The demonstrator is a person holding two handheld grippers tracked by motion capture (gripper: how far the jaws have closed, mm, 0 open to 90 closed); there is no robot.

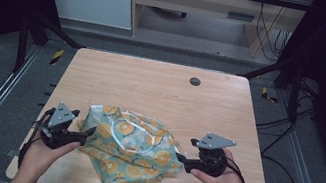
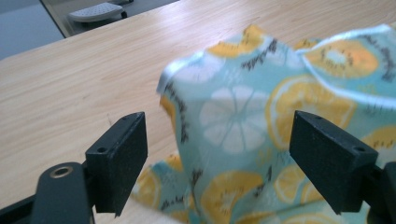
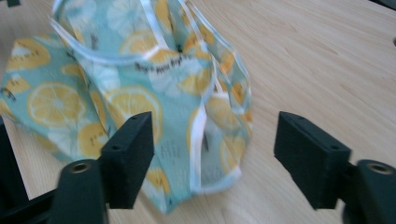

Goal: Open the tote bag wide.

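A crumpled cloth (image 1: 128, 149), pale teal with a print of orange and white citrus slices and a white hem, lies bunched on the near half of the wooden table (image 1: 151, 87), roughly midway between the two hands; in the high view it heaps up in loose folds, with one corner trailing toward the near table edge. In the left gripper view the cloth (image 2: 261, 126) stands in a raised fold ahead of and between the black jaws, its white-edged rim uppermost; the jaws of the left gripper (image 2: 217, 163) are spread wide, and the pads do not press on the fabric. In the right gripper view the cloth (image 3: 135, 88) lies slumped on the wood, its hem looping across the top; the right gripper (image 3: 214, 158) also has its jaws spread apart, the left jaw in front of the fabric and the right jaw over bare table, nothing pinched. From above, the left gripper (image 1: 85, 134) sits just beside the cloth's left edge and the right gripper (image 1: 180, 159) just beside its right edge, each held in a hand coming in from the near side. Farther off, a small dark round grommet (image 1: 195, 81) is set in the table near its far edge; beyond the table stand a black frame and pale furniture on a grey floor.
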